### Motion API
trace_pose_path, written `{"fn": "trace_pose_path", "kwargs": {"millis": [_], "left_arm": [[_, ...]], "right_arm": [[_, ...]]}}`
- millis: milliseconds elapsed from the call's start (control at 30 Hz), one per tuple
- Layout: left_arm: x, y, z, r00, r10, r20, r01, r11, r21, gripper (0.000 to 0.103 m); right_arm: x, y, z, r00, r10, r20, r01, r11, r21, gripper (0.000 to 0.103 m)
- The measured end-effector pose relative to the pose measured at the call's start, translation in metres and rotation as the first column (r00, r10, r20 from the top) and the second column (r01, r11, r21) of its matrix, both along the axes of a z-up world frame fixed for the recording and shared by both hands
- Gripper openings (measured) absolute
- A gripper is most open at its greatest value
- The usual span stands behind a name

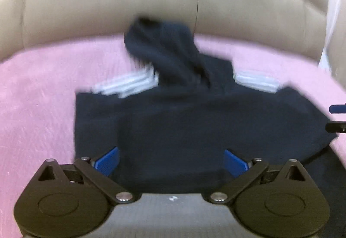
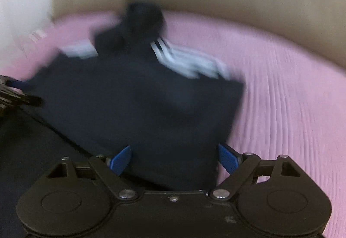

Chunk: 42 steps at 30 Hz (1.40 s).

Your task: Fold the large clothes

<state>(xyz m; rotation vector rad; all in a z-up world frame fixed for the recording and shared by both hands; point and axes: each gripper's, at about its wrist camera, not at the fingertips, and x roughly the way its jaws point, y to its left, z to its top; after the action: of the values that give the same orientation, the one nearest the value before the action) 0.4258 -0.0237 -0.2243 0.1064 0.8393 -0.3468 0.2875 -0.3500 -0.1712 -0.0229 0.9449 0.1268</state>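
Note:
A dark navy hoodie (image 1: 183, 112) with white shoulder stripes lies on a pink cover, its hood toward the sofa back; it also shows in the right wrist view (image 2: 134, 95). My left gripper (image 1: 170, 161) is open, its blue pads (image 1: 108, 161) wide apart over the hoodie's near hem. My right gripper (image 2: 173, 158) is open too, its blue pads (image 2: 227, 157) straddling the near hem at the hoodie's right corner. Both views are blurred. The right gripper's tips show at the right edge of the left wrist view (image 1: 337, 118), and the left gripper shows at the left edge of the right wrist view (image 2: 13, 93).
The pink cover (image 1: 39, 91) spreads over a sofa seat, seen also in the right wrist view (image 2: 292, 91). A beige leather backrest (image 1: 108, 0) rises behind. Something white (image 2: 21, 0) stands at the left of the right wrist view.

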Motion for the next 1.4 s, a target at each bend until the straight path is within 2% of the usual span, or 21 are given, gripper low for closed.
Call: {"fn": "trace_pose_path", "kwargs": {"millis": [33,67,100,167,233,367,400,467,533,667,700,767,900,1033,1133,1200,1233,1300,1333,1367,1400], "left_arm": [[0.007,0.001,-0.011,0.998,0.009,-0.059,-0.008,1.0,0.018,0.103],[0.007,0.004,-0.018,0.998,0.001,-0.058,-0.001,1.0,0.011,0.103],[0.004,0.009,-0.019,1.0,-0.019,-0.021,0.019,1.0,-0.001,0.103],[0.0,0.014,-0.019,0.999,-0.036,-0.028,0.036,0.999,0.015,0.103],[0.001,0.022,-0.014,0.998,-0.031,-0.056,0.03,0.999,-0.014,0.103],[0.015,0.047,0.01,0.993,-0.019,-0.119,-0.002,0.986,-0.169,0.103],[0.022,0.053,0.017,0.992,-0.004,-0.126,-0.023,0.977,-0.212,0.103],[0.046,0.063,0.031,0.991,0.028,-0.134,-0.061,0.965,-0.255,0.103],[0.076,0.066,0.043,0.991,0.067,-0.115,-0.095,0.963,-0.25,0.103],[0.145,0.059,0.067,0.989,0.139,-0.056,-0.149,0.954,-0.261,0.103],[0.165,0.055,0.072,0.988,0.15,-0.045,-0.157,0.947,-0.28,0.103],[0.202,0.039,0.08,0.987,0.161,-0.03,-0.163,0.944,-0.288,0.103],[0.272,0.009,0.081,0.981,0.196,-0.008,-0.191,0.945,-0.265,0.103],[0.327,-0.019,0.061,0.969,0.243,-0.033,-0.244,0.938,-0.245,0.103],[0.356,-0.033,0.048,0.948,0.317,-0.024,-0.315,0.924,-0.216,0.1],[0.371,-0.041,0.044,0.944,0.33,-0.004,-0.325,0.928,-0.183,0.095],[0.378,-0.047,0.042,0.946,0.324,0.004,-0.32,0.937,-0.137,0.086],[0.387,-0.059,0.04,0.948,0.317,0.018,-0.317,0.949,-0.006,0.053],[0.389,-0.065,0.039,0.945,0.325,0.024,-0.326,0.944,0.05,0.019],[0.389,-0.07,0.038,0.949,0.313,0.024,-0.314,0.946,0.085,0.01],[0.386,-0.074,0.041,0.953,0.3,0.035,-0.302,0.95,0.081,0.009]], "right_arm": [[0.002,-0.01,-0.012,0.998,-0.033,-0.051,0.036,0.998,0.059,0.103],[-0.005,-0.023,-0.014,0.998,-0.061,-0.006,0.061,0.989,0.138,0.103],[-0.007,-0.028,-0.013,0.999,-0.054,-0.008,0.054,0.986,0.155,0.103],[-0.006,-0.022,-0.004,0.997,-0.06,-0.055,0.064,0.995,0.071,0.102],[-0.003,-0.013,0.016,0.992,-0.099,-0.079,0.101,0.995,0.025,0.101],[0.005,0.012,0.071,0.984,-0.084,0.155,0.067,0.992,0.109,0.102],[0.015,0.022,0.075,0.985,-0.06,0.164,0.04,0.992,0.122,0.102],[0.054,0.059,0.067,0.996,0.031,0.086,-0.04,0.994,0.104,0.102],[0.085,0.095,0.048,0.997,0.08,0.002,-0.08,0.996,0.038,0.102],[0.128,0.153,0.003,0.984,0.092,-0.153,-0.119,0.976,-0.183,0.103],[0.129,0.156,0.003,0.986,0.092,-0.141,-0.117,0.976,-0.185,0.103],[0.137,0.151,0.001,0.979,0.069,-0.191,-0.098,0.984,-0.147,0.103],[0.154,0.143,-0.009,0.951,0.137,-0.278,-0.166,0.982,-0.086,0.103],[0.159,0.153,-0.013,0.94,0.136,-0.313,-0.184,0.975,-0.128,0.103],[0.169,0.161,-0.017,0.926,0.132,-0.353,-0.195,0.97,-0.149,0.103],[0.179,0.168,-0.022,0.913,0.132,-0.386,-0.208,0.965,-0.162,0.103],[0.183,0.17,-0.023,0.906,0.132,-0.402,-0.213,0.963,-0.164,0.103],[0.186,0.171,-0.024,0.901,0.131,-0.413,-0.211,0.965,-0.156,0.103],[0.186,0.17,-0.025,0.902,0.13,-0.411,-0.209,0.966,-0.153,0.103],[0.187,0.171,-0.026,0.904,0.131,-0.407,-0.209,0.966,-0.154,0.103],[0.186,0.171,-0.027,0.906,0.131,-0.403,-0.209,0.966,-0.155,0.103]]}}
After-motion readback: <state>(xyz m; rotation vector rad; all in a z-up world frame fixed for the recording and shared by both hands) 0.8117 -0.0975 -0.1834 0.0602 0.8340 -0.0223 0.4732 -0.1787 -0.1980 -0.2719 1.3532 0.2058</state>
